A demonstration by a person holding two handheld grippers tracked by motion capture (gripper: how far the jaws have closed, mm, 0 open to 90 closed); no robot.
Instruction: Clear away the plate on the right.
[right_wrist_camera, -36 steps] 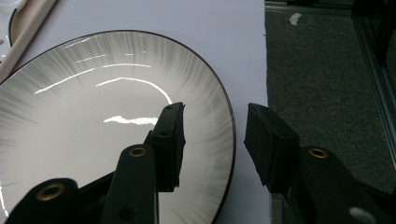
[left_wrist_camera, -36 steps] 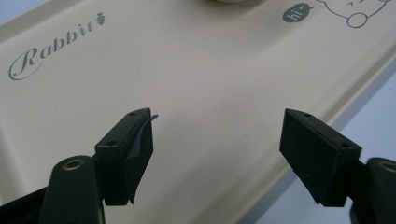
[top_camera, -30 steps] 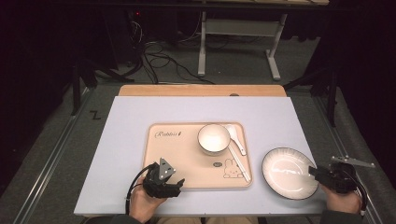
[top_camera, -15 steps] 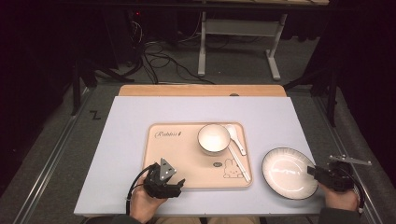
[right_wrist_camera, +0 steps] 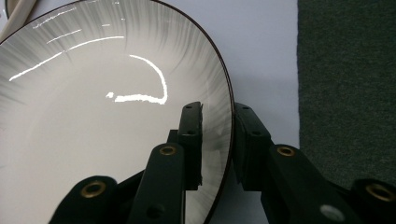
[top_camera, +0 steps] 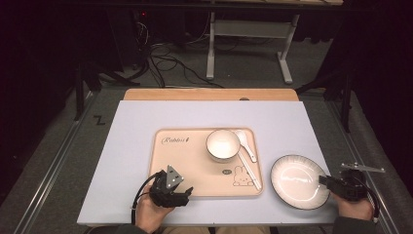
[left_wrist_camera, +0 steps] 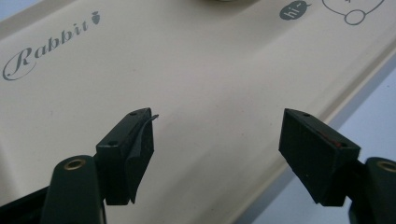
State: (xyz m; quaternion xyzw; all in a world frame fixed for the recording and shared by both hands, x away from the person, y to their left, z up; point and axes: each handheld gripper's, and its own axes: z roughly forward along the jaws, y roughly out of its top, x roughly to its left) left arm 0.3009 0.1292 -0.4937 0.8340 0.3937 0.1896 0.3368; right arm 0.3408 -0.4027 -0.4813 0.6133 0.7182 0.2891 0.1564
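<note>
Table [top_camera: 146, 126]: right gripper [top_camera: 327, 181] pinches plate [top_camera: 297, 181] rim.

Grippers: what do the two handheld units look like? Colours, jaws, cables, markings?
Both are black. The left gripper carries a grey three-cornered plate on top and trails a looping black cable. Its jaws are blocky black pads on arms with brass-coloured rivets. The right gripper has the same black jaws and rivets, plus a thin grey plate and cable.

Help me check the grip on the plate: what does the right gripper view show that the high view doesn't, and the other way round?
Right gripper view alone: the right tongs straddle the plate rim, one jaw inside, one outside, nearly closed on it. High view alone: the plate lies on the table right of the tray, which carries a bowl and spoon; the left tongs sit at the tray's near edge. Both: the plate with the right tongs at its right rim.
</note>
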